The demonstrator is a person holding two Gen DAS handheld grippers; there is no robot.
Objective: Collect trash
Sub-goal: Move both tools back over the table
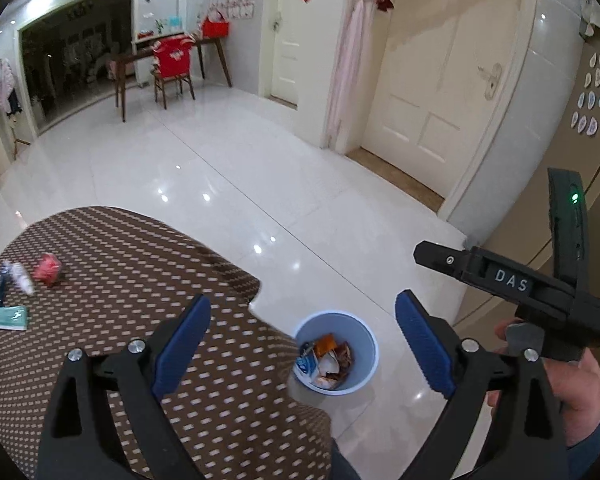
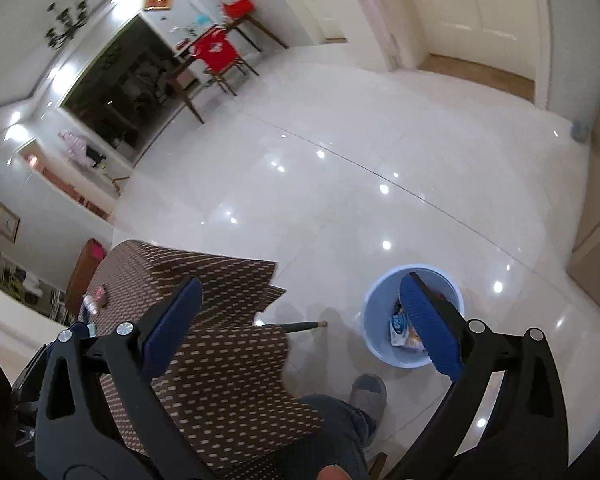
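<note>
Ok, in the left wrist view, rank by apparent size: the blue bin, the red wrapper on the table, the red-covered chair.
1. Blue bin
2. Chair, which only looks smaller because it is far across the room
3. Red wrapper

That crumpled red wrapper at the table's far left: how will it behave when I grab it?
The crumpled red wrapper looks like thin packaging, so it is probably very light and will crush between the pads. Its bunched shape should not roll, but a nudge may slide it across the patterned tablecloth.
</note>
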